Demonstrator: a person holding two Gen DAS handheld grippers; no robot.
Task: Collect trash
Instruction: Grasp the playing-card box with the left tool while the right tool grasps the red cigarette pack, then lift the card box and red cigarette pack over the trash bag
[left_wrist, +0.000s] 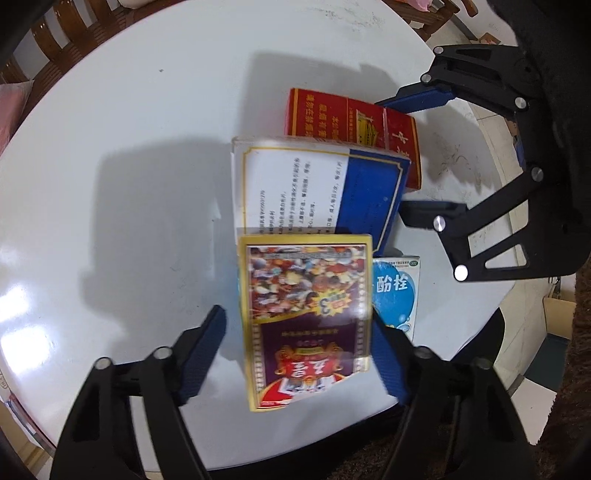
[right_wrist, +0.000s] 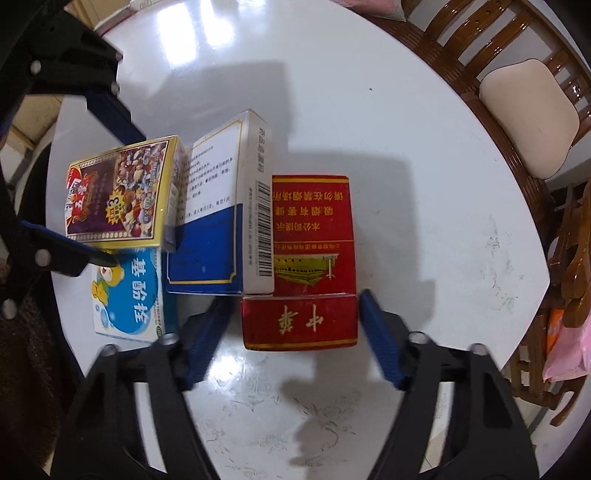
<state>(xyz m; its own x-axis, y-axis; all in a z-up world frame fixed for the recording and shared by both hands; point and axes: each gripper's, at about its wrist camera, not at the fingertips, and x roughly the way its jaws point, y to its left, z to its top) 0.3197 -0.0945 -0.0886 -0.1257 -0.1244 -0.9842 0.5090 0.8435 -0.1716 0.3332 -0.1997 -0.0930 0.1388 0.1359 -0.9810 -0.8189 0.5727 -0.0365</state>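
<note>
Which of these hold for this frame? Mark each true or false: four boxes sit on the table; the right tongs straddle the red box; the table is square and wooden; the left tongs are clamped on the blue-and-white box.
1. Four boxes sit on the table. True.
2. The right tongs straddle the red box. True, jaws open.
3. The table is square and wooden. False: round and white.
4. The left tongs are clamped on the blue-and-white box. False: open around the yellow box.
</note>
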